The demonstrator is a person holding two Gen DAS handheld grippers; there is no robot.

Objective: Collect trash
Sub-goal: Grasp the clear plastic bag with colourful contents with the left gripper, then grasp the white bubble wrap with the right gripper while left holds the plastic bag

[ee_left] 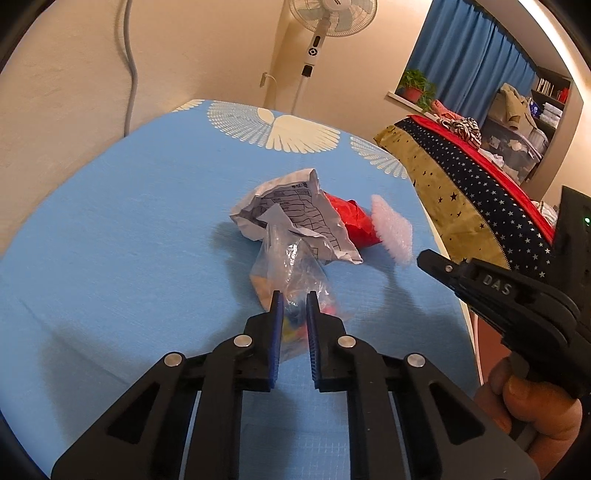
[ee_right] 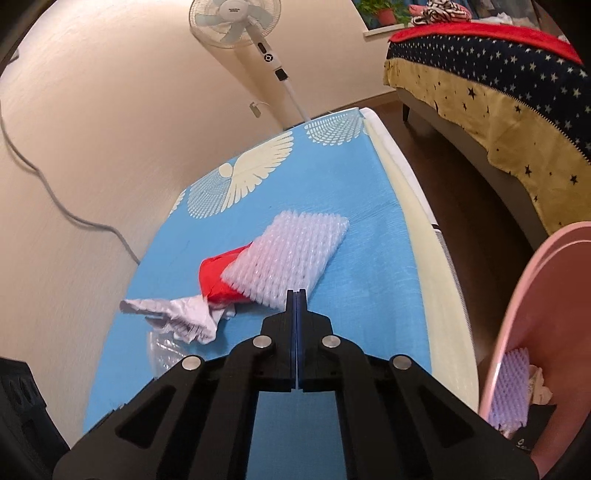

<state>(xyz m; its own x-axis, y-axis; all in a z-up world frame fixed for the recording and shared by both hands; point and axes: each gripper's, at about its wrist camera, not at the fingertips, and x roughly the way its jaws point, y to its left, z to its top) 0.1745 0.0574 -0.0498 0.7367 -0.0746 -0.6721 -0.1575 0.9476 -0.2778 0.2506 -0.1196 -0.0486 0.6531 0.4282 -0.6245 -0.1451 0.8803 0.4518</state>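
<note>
On the blue cloth (ee_left: 110, 258) lies a heap of trash: crumpled printed paper (ee_left: 295, 214), a red wrapper (ee_left: 354, 221), a white foam net (ee_left: 391, 225) and a clear plastic bag (ee_left: 291, 269) with coloured bits inside. My left gripper (ee_left: 294, 299) is shut on the near end of the clear bag. My right gripper (ee_right: 296, 293) has its pads together on the near corner of the foam net (ee_right: 291, 254), which tilts up off the cloth. The red wrapper (ee_right: 218, 277) and the paper (ee_right: 177, 314) lie to the left of it.
A pink bin (ee_right: 535, 295) stands at the right beside the table's edge, with a purple foam net (ee_right: 511, 387) inside. A bed with a starry cover (ee_right: 498, 92) lies beyond a strip of floor. A standing fan (ee_right: 229, 22) and a wall are behind the table.
</note>
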